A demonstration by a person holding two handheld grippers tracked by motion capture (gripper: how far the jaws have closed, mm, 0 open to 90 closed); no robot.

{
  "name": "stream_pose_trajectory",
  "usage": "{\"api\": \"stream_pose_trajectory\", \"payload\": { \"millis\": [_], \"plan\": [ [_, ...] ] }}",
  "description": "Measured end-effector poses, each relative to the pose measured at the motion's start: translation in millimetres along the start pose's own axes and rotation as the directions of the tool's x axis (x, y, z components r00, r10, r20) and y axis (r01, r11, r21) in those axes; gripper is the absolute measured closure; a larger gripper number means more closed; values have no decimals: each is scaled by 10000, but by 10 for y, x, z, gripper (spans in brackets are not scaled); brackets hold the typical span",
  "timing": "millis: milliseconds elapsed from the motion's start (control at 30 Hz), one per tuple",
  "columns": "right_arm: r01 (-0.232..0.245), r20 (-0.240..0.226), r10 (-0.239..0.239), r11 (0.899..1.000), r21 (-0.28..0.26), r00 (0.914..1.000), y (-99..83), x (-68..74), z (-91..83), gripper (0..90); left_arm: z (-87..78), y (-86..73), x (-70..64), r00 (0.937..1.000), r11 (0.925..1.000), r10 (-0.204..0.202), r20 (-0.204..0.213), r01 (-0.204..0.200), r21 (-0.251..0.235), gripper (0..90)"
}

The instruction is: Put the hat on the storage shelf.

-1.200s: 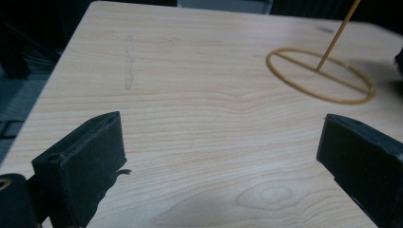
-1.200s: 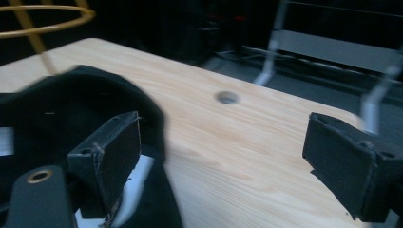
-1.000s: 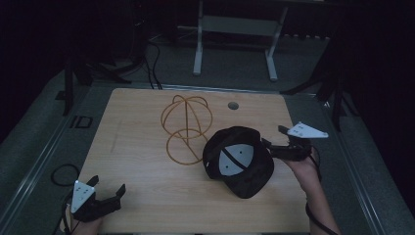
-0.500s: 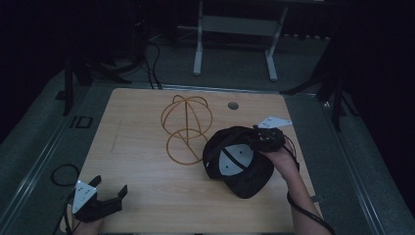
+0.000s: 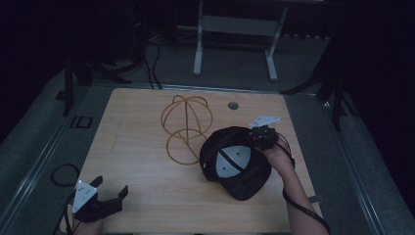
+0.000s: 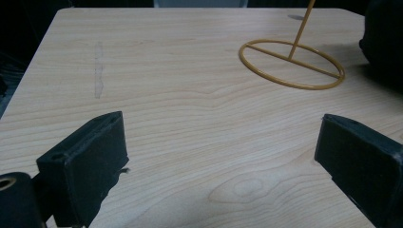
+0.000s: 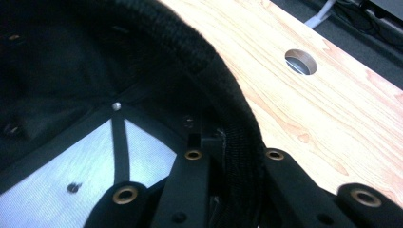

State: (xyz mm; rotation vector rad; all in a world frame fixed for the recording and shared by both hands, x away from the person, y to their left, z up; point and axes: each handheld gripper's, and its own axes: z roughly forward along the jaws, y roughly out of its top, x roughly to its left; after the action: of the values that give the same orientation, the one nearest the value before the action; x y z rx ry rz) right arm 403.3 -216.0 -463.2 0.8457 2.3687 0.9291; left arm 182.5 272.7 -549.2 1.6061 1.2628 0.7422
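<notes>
Right tongs [image 5: 258, 137] clamped on cap [image 5: 240, 164] rim, left tongs [image 5: 105, 198] apart, near table [image 5: 142, 127] edge

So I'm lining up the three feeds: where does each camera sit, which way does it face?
High view: above the person's side, looking forward and down at the table; both hands show.
Left gripper view: on the left tool, facing the wire stand; open jaws.
Right gripper view: on the right tool, jaws astride the cap rim.
All show the cap.

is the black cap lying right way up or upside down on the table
Upside down. The black cap lies crown down on the table; its pale inner lining and crossed seam tapes face up, and the right hand-held gripper straddles its rim.
</notes>
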Motion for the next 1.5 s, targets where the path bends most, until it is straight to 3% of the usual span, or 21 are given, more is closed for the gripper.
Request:
{"api": "stream_pose_trajectory", "payload": {
  "millis": [100,167,300,433,567,667,833,900,1000,1267,1333,1500],
  "plan": [
    [-26,-118,25,10000,-92,9999,1,12,-17,876,1,1,-8,10000,10000,47,29,-47,21,40],
    [-287,-552,269,9991,-318,9981,10,21,-67,879,5,1,-14,10000,10000,66,31,-66,60,40],
    [-231,-647,200,9986,-480,9977,32,57,-124,879,5,5,-18,10000,10000,40,65,-40,6,40],
    [-611,-942,522,9937,-940,9942,64,54,-245,879,0,17,-53,9997,9999,-124,232,126,-115,40],
    [-705,-982,578,9887,-1320,9935,88,38,-413,880,-17,75,-182,9987,9997,112,494,-102,-206,40],
    [-711,-828,592,9863,-1490,9948,93,13,-524,880,-43,155,-358,9958,9984,427,807,-394,-418,40],
    [-732,-542,650,9833,-1668,9964,119,-41,-695,879,8,261,-607,9830,9992,227,1823,-161,-378,40],
    [-737,-317,691,9817,-1756,9971,128,-56,-746,879,51,287,-706,9767,9990,333,2120,-261,-364,40],
    [-832,-373,774,9772,-1953,9963,125,-70,-817,879,123,324,-822,9679,9983,542,2452,-476,-326,40],
    [-1001,-353,944,9678,-2309,9949,88,-45,-976,879,319,465,-1026,9491,9986,462,3117,-353,-406,40],
    [-1108,-399,1042,9647,-2387,9938,77,-46,-1014,878,354,500,-1083,9515,9976,605,3016,-471,-514,40],
    [-1243,-335,1197,9577,-2595,9922,50,-48,-1083,878,428,592,-1275,9439,9964,791,3206,-655,-530,40]
  ]
}}
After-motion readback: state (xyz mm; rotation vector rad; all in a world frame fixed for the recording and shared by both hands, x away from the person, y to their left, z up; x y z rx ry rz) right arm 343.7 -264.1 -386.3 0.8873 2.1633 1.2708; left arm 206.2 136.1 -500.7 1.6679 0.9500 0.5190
